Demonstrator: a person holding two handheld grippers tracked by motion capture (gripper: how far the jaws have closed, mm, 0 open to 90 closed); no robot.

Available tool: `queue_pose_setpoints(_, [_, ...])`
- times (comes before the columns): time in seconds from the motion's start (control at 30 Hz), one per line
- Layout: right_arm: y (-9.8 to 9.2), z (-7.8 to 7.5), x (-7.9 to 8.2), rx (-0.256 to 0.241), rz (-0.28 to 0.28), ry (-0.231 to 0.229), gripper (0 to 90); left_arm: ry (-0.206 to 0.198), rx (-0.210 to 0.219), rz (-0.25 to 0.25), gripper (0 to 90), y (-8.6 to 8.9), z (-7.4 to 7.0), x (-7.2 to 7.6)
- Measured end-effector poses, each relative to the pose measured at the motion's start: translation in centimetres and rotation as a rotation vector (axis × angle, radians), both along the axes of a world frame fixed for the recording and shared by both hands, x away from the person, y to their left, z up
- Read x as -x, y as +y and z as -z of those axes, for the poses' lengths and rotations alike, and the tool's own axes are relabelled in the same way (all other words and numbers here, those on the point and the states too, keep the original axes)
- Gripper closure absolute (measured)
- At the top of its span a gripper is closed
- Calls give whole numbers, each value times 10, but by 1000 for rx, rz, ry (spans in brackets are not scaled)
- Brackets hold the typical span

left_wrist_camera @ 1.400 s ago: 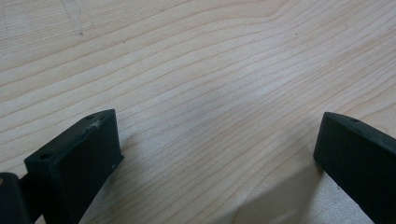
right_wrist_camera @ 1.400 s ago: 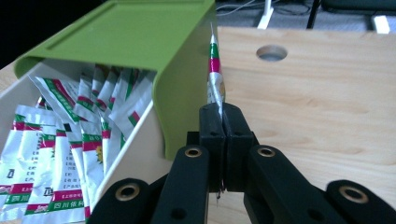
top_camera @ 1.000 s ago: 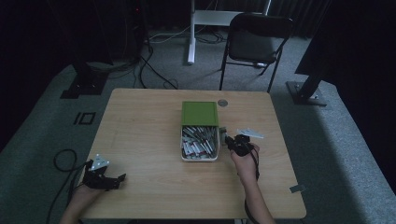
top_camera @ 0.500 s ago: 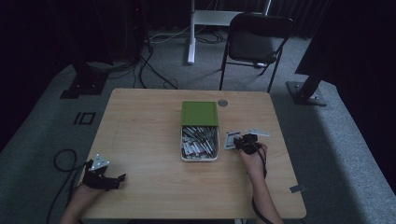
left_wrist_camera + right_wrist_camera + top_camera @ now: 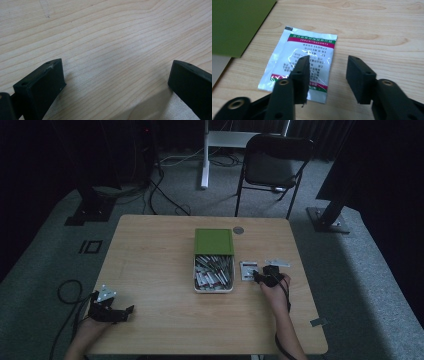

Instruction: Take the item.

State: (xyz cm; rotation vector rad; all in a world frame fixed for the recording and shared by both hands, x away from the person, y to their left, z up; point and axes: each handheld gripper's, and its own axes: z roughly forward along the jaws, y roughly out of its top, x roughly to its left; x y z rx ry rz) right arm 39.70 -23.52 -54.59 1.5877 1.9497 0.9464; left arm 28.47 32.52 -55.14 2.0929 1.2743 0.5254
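Observation:
A white box (image 5: 196,279) with its green lid (image 5: 214,241) folded back stands mid-table, full of small sachets (image 5: 214,272). Just right of it lies a white sachet (image 5: 248,270) with green and red bands (image 5: 304,55). My right gripper (image 5: 257,276) (image 5: 328,62) is open at that sachet's near edge: its left jaw hovers over the sachet and its right jaw over bare wood, with nothing held between them. A second sachet (image 5: 277,263) lies slightly farther back. My left gripper (image 5: 122,311) (image 5: 116,67) rests wide open over bare wood at the front left corner.
The wooden table (image 5: 150,260) has a small round grey disc (image 5: 238,229) at its back edge. Behind the table stand a black folding chair (image 5: 272,165) and a white desk leg (image 5: 205,155). Cables lie on the grey carpet (image 5: 165,195).
A sachet now lies on the table right of the box, where none lay a second ago. My right gripper has shifted slightly right from the box. The left gripper has not moved.

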Motion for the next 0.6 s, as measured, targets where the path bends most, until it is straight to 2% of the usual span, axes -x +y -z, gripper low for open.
queue_pose_setpoints(0.2, [-7, -4, 11, 3, 21, -30, 458, 0, 0, 0, 14, 0, 0, 0])
queue_pose_setpoints(0.23, [-10, -5, 15, -2, 19, -35, 415, 0, 0, 0, 14, 0, 0, 0])
queue_pose_setpoints(0.37, [-16, -7, 21, -12, 23, -30, 380, 0, 0, 0, 14, 0, 0, 0])
queue_pose_setpoints(0.6, [-28, -8, 34, 3, 34, -36, 336, 0, 0, 0, 14, 0, 0, 0])
